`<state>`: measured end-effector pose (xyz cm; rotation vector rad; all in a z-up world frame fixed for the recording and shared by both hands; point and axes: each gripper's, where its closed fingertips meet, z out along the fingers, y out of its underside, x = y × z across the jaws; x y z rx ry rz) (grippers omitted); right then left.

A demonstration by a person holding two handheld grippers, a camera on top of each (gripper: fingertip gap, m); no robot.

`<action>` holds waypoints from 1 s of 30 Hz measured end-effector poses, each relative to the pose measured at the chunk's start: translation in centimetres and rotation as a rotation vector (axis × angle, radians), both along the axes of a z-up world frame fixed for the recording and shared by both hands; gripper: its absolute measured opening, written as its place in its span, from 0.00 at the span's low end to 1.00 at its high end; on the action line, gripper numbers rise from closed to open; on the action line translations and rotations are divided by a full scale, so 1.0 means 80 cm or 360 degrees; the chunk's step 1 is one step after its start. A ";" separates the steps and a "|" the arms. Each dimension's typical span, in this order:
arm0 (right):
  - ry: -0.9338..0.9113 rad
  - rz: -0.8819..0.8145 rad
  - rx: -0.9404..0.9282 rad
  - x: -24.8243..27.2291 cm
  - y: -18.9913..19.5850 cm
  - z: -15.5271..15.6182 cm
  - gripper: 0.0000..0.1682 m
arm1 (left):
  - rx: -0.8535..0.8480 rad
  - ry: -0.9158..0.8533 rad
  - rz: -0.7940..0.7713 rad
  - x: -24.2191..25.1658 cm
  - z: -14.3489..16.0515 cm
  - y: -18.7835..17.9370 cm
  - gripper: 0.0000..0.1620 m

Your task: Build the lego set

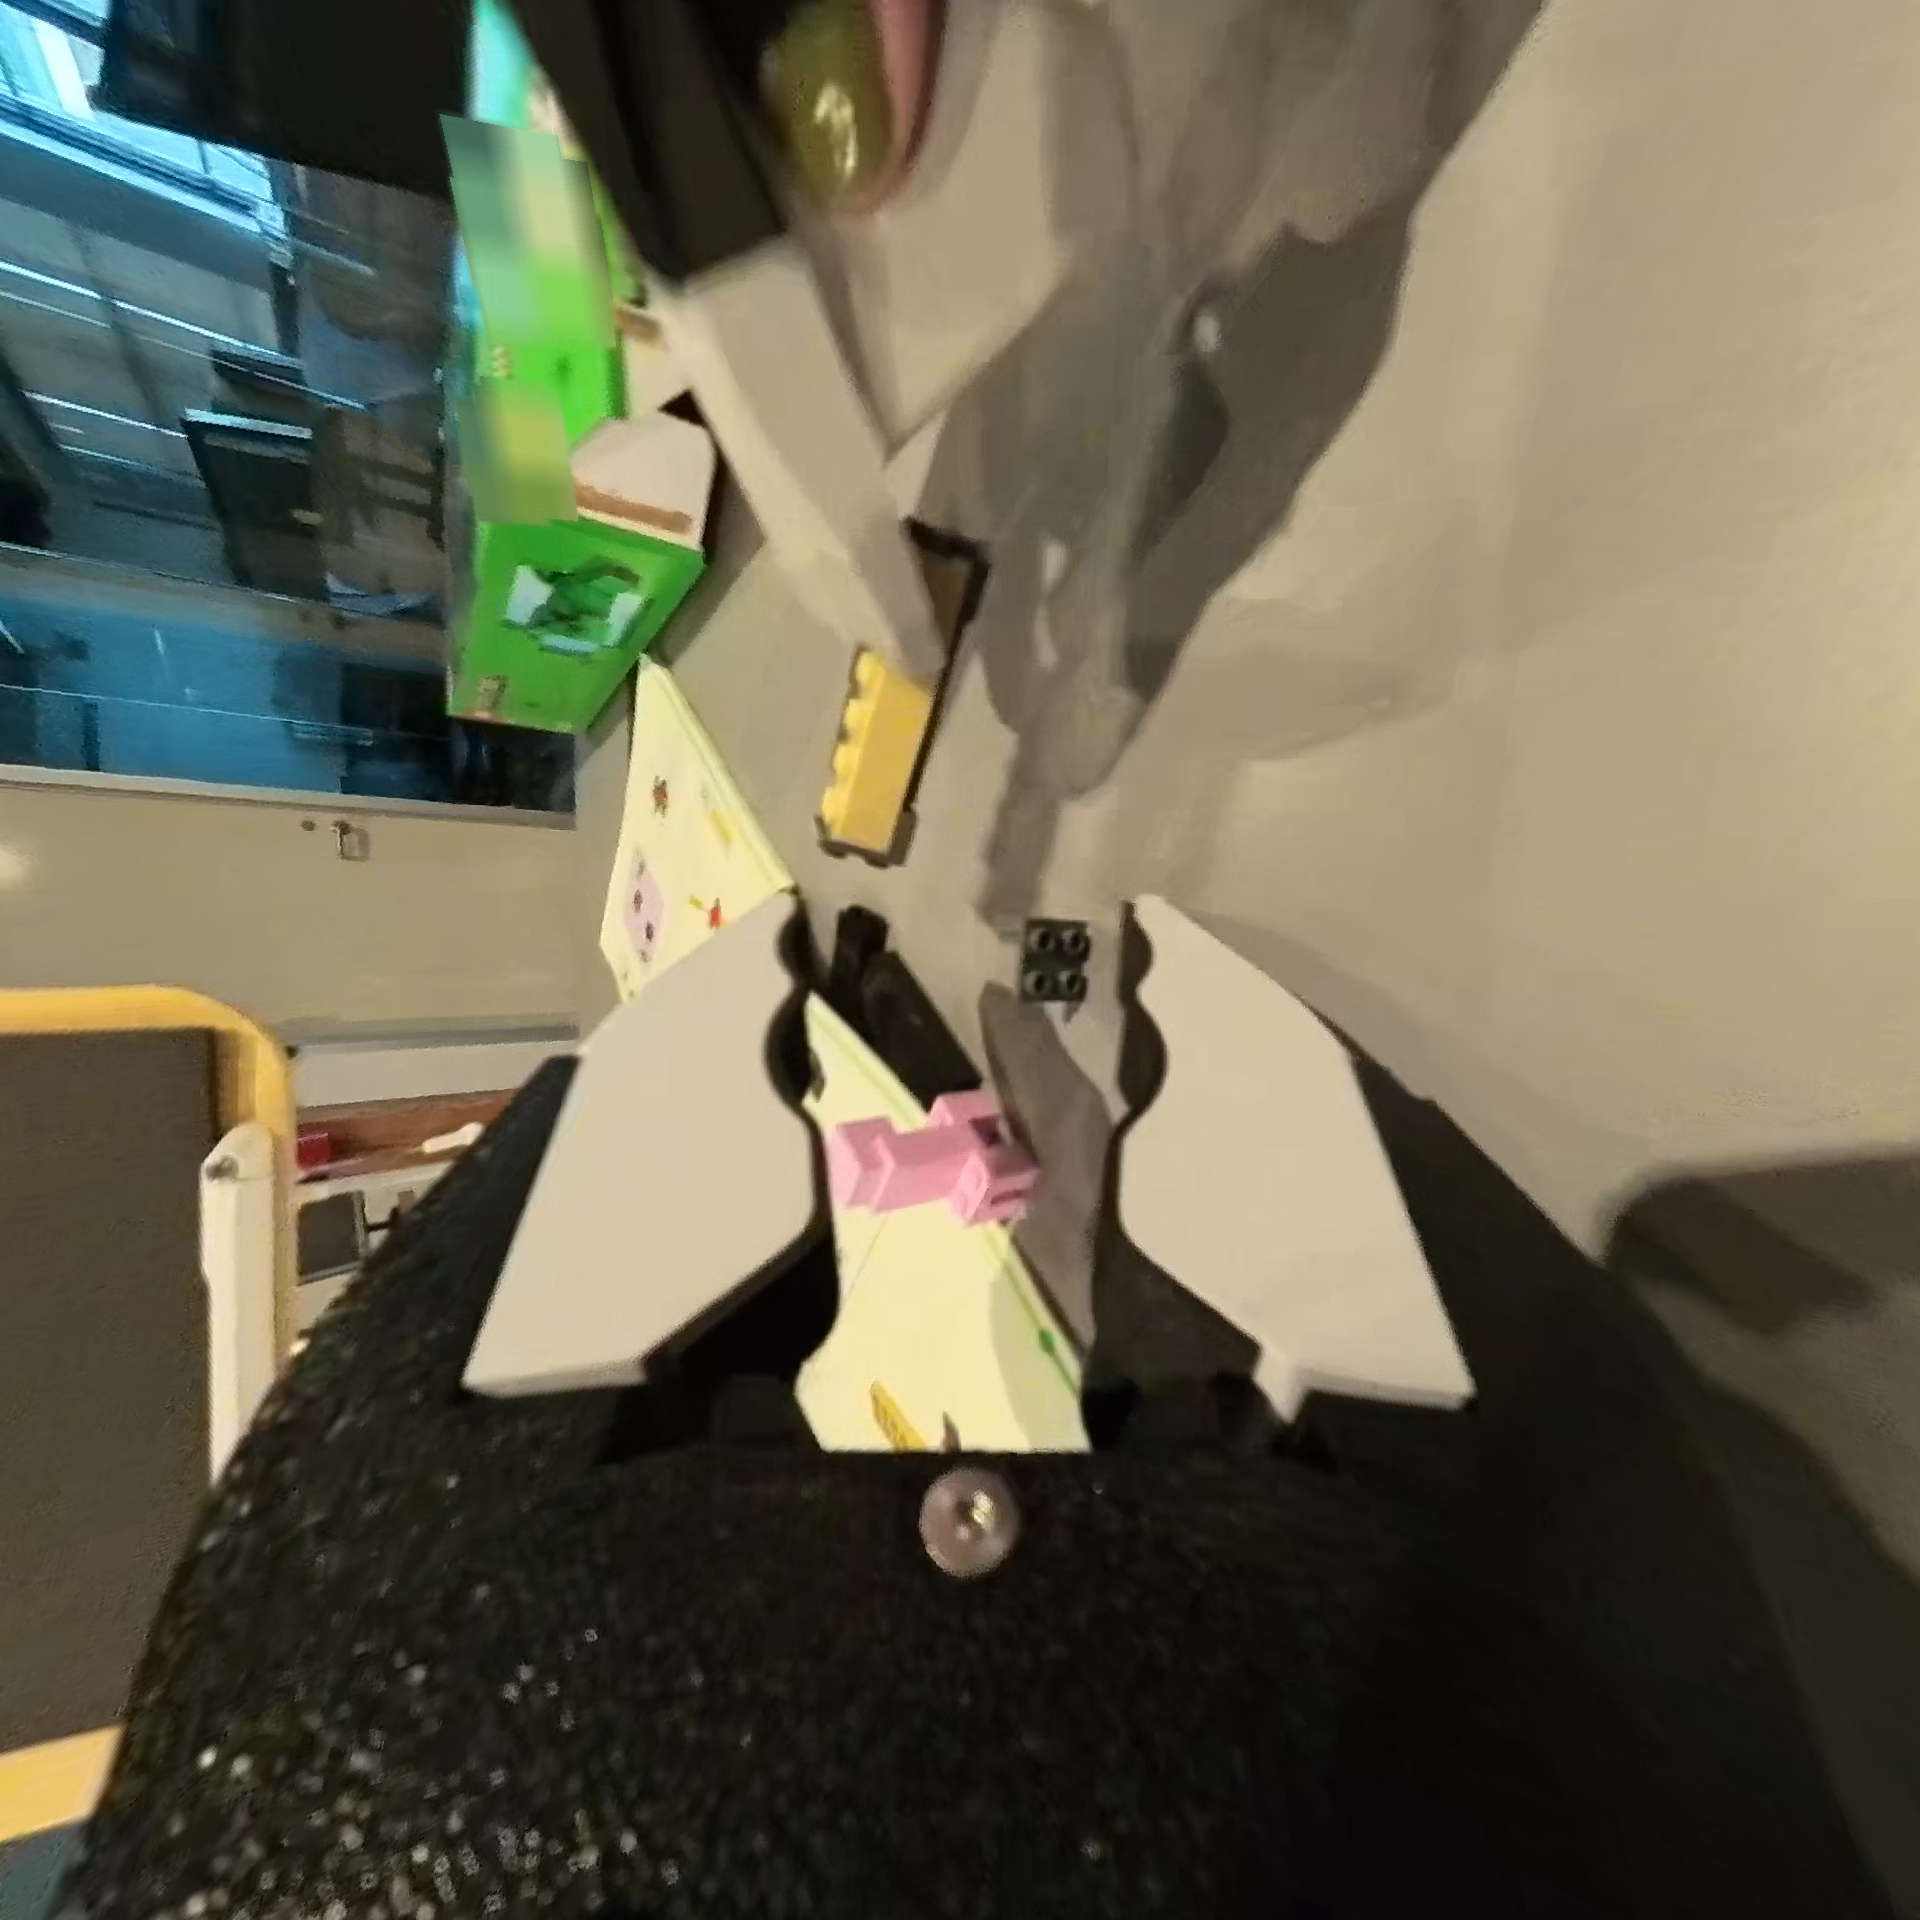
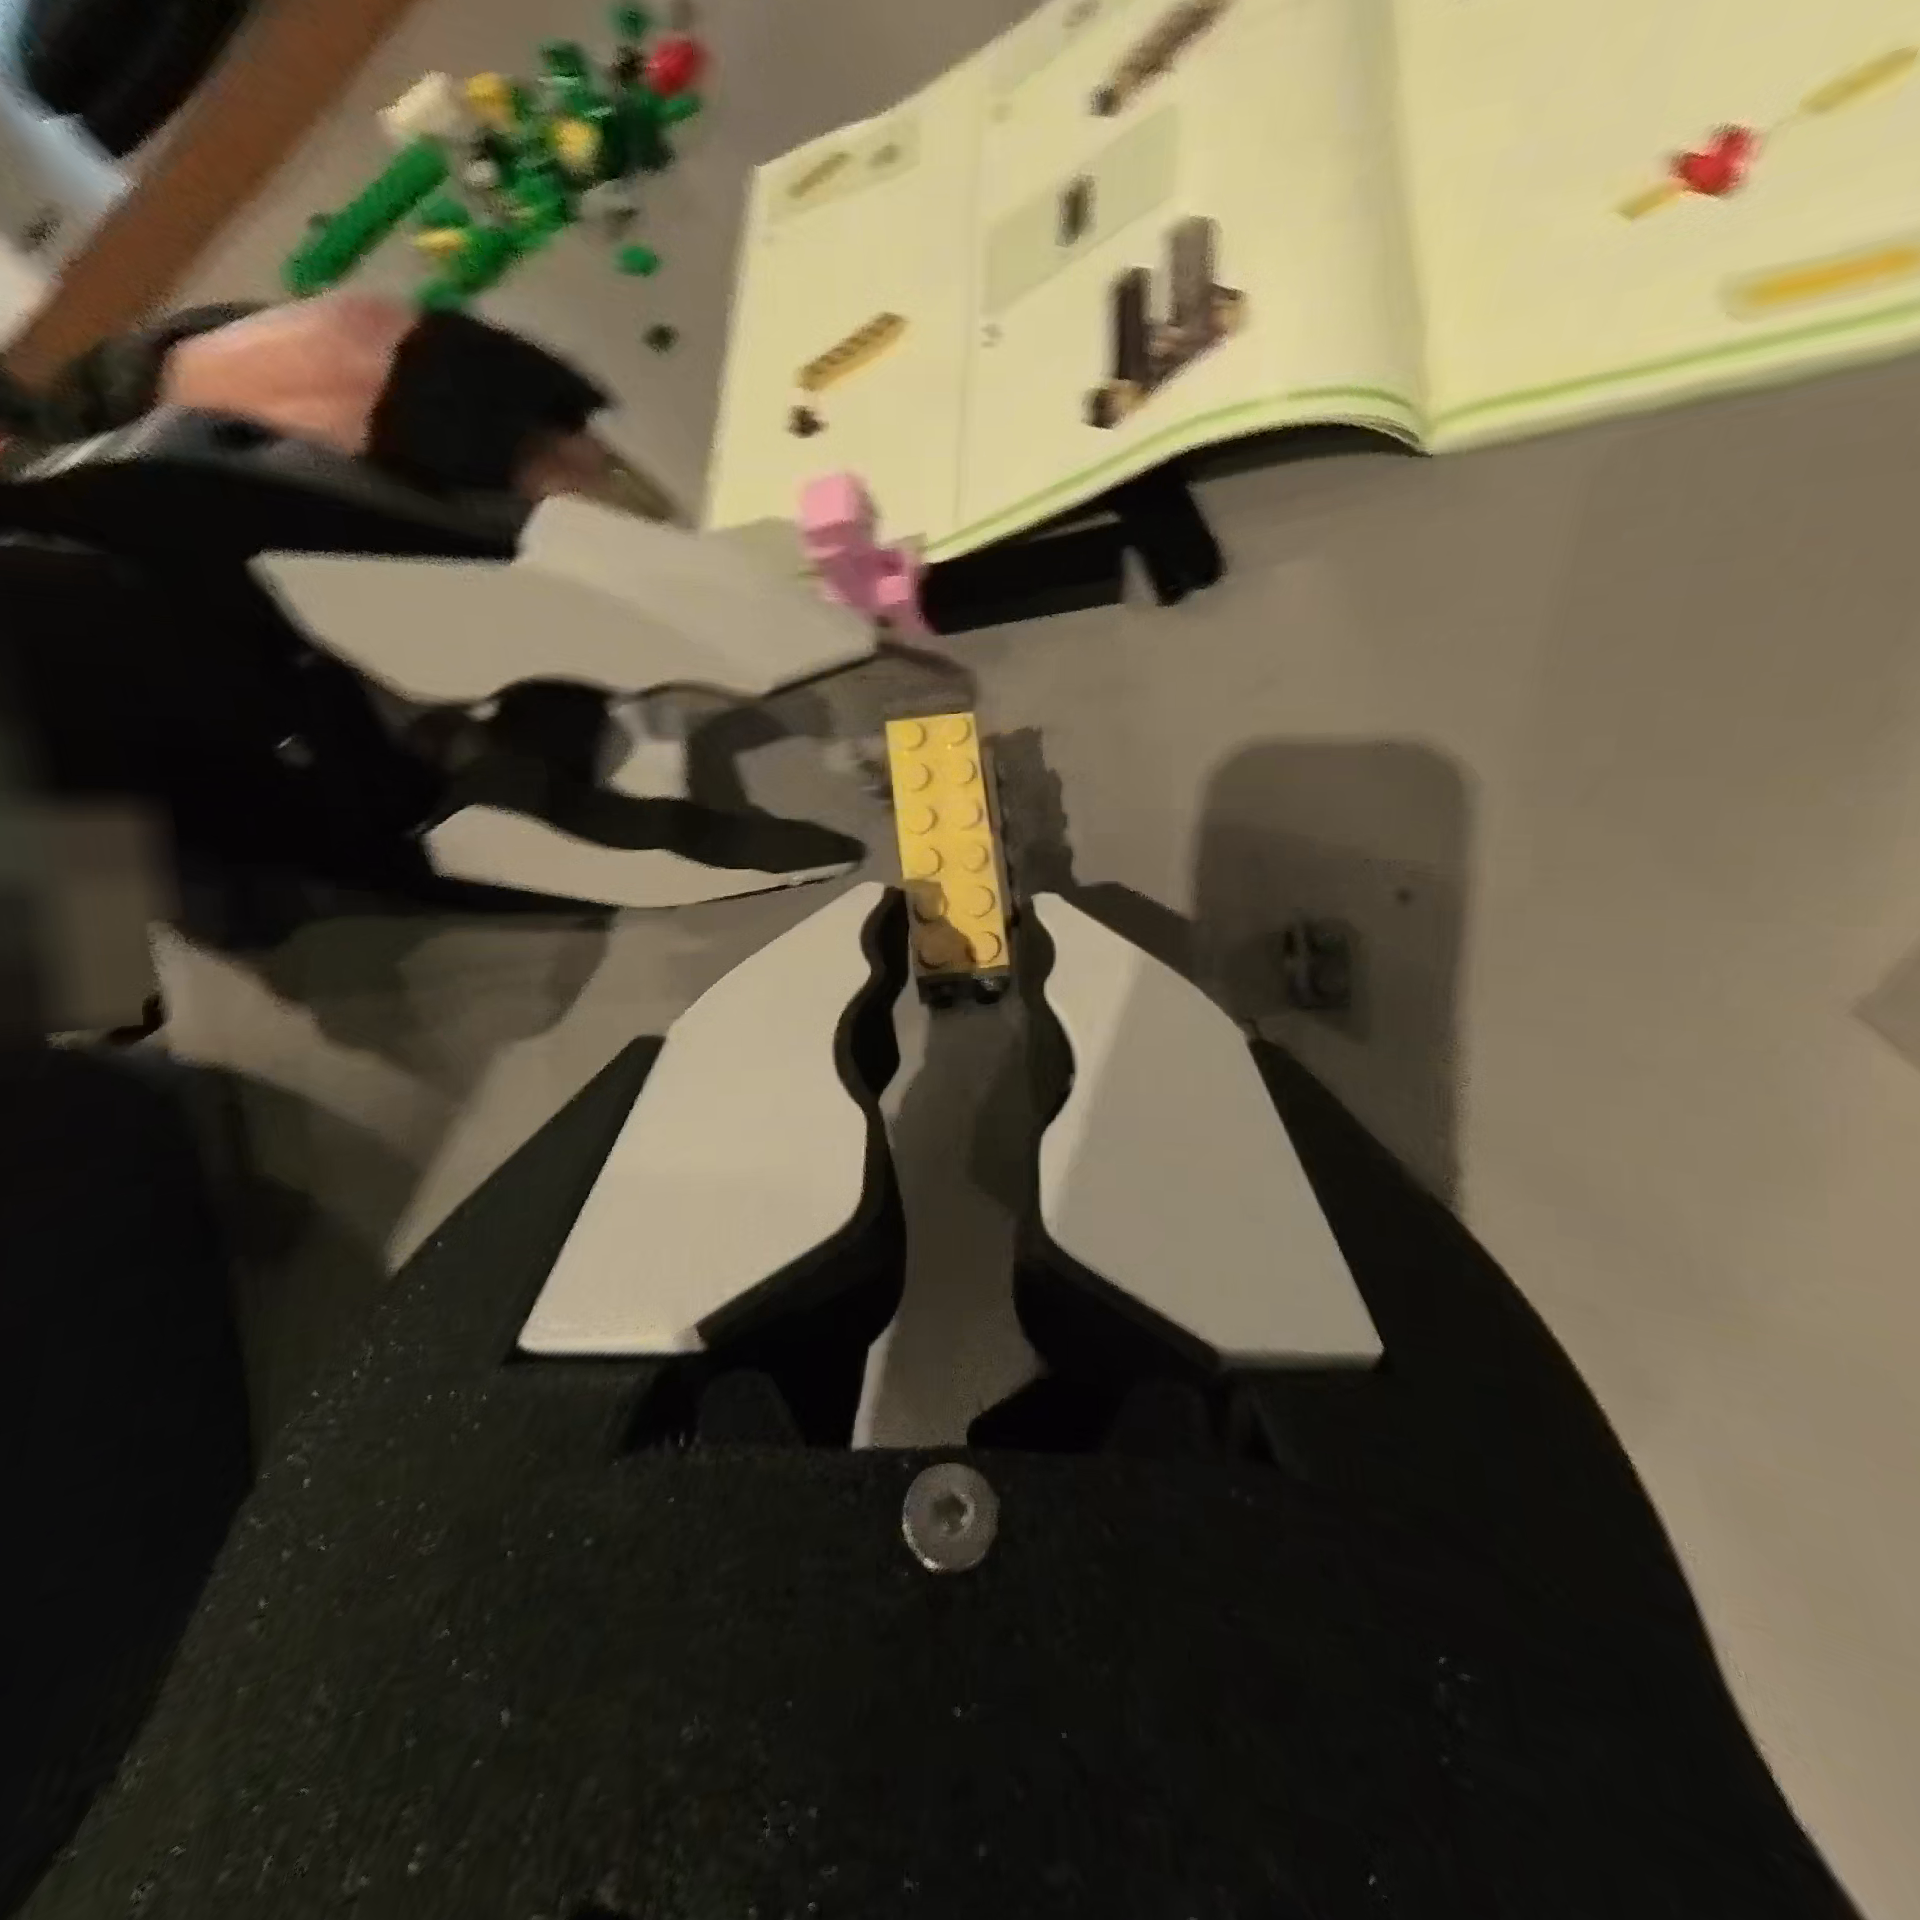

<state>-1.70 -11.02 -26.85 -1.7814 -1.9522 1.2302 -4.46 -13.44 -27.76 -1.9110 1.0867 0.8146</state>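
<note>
Right gripper (image 2: 951, 914) jaws grip yellow brick (image 2: 943, 831), lengthwise, pointing away.

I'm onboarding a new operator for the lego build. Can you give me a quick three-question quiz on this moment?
1. True or false: the left claw is shut on the pink pig figure.
2. The right claw straddles one end of: A) the yellow brick, B) the pink pig figure, C) the instruction booklet.
3. Fill in: the loose brick pile beyond the booklet is mostly ___ in colour.

Key: 1 false, its jaws stand open with the pig lying beyond them; 2 A; 3 green.
</note>
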 end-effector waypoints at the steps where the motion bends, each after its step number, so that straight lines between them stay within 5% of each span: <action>1: 0.0026 0.0105 -0.0054 0.003 -0.009 0.007 0.12 | 0.0018 -0.0025 -0.0009 -0.001 0.004 -0.002 0.37; 5: 0.0035 0.0521 -0.0372 0.022 -0.045 0.032 0.12 | 0.0207 -0.0201 -0.0162 0.007 0.035 -0.012 0.37; 12: -0.0104 0.0857 -0.0660 0.036 -0.077 0.053 0.12 | 0.0405 -0.0456 -0.0490 0.042 0.077 -0.036 0.29; 19: -0.0210 0.0892 -0.0721 0.033 -0.085 0.054 0.12 | 0.0454 -0.0346 -0.0588 0.054 0.072 -0.043 0.15; 26: -0.0283 0.0964 -0.0767 0.039 -0.093 0.058 0.12 | 0.0536 -0.0354 -0.0586 0.052 0.078 -0.043 0.25; 30: -0.0320 0.1012 -0.0814 0.042 -0.099 0.060 0.12 | 0.0494 -0.0342 -0.0674 0.060 0.075 -0.048 0.16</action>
